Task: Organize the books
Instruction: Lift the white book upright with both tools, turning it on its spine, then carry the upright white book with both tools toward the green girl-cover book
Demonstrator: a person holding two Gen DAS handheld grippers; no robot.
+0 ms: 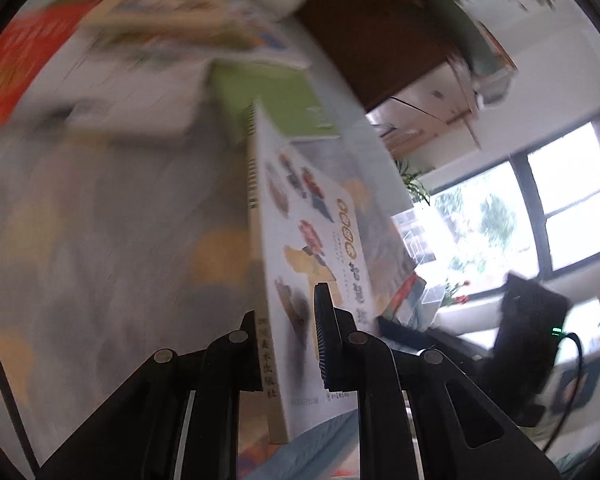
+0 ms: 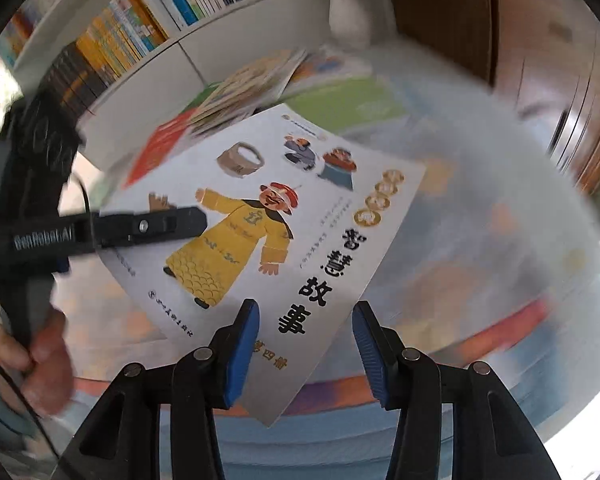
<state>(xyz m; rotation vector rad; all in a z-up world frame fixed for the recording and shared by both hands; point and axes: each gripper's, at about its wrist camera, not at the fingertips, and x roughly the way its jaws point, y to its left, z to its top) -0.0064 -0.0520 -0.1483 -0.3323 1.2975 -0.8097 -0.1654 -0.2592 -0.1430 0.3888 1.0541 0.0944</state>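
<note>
A white picture book with a yellow-robed figure on its cover is held up off the table. My left gripper is shut on its spine edge, and in the right wrist view that left gripper comes in from the left, clamped on the cover. My right gripper stands with its blue pads apart; the book's lower corner lies between them and no pad presses on it. A hand grips the left gripper's handle.
More books lie on the patterned tablecloth beyond: a green one, a red one and a fanned stack. Behind stand a filled white bookshelf, a white vase and a wooden cabinet.
</note>
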